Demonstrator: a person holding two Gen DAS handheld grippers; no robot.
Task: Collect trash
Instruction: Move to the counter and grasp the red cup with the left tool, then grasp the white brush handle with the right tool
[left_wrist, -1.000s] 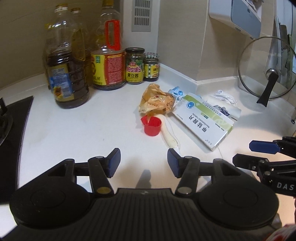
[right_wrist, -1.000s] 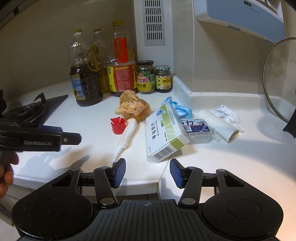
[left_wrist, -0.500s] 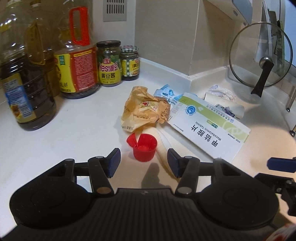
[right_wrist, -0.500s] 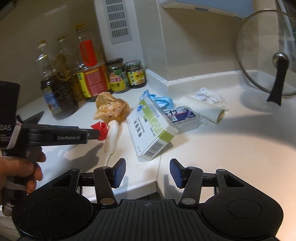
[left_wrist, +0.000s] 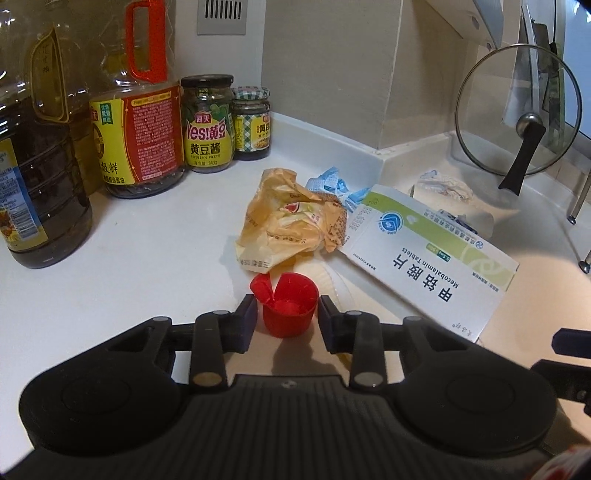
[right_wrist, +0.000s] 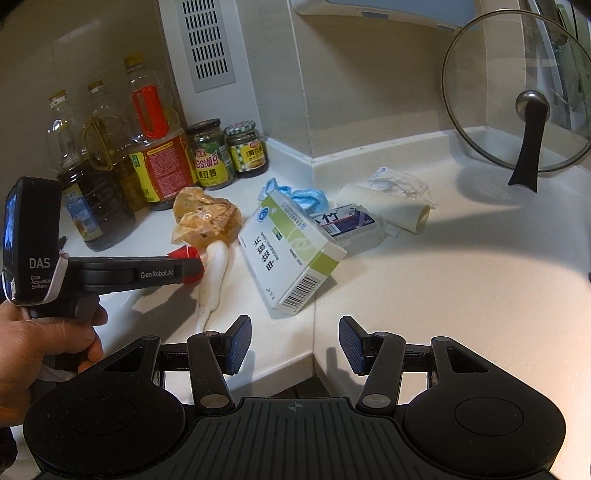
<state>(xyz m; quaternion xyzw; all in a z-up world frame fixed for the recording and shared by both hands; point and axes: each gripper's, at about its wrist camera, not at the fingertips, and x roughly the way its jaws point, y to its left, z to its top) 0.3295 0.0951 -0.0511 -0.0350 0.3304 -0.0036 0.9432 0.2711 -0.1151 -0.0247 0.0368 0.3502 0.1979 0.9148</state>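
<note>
A small red plastic cap (left_wrist: 290, 309) stands on the white counter, between the fingers of my left gripper (left_wrist: 287, 321). The jaws are open around it, with a small gap on each side. Behind it lie a crumpled tan wrapper (left_wrist: 291, 221), a white radish piece (right_wrist: 216, 269), a green-and-white medicine box (left_wrist: 428, 258), a blue glove (right_wrist: 299, 194), a small blue-and-white box (right_wrist: 347, 225) and a paper roll (right_wrist: 384, 208). My right gripper (right_wrist: 293, 345) is open and empty over the counter's front edge. The left gripper also shows in the right wrist view (right_wrist: 184, 269).
Oil bottles (left_wrist: 144, 110) and sauce jars (left_wrist: 208, 125) stand along the back wall at the left. A glass pot lid (left_wrist: 517, 122) leans at the back right. The counter (left_wrist: 129, 240) turns a corner by the wall.
My left gripper has moved forward until the red cap sits between its fingers, and the jaws have narrowed around it. My right gripper has swung slightly right and stays open.
</note>
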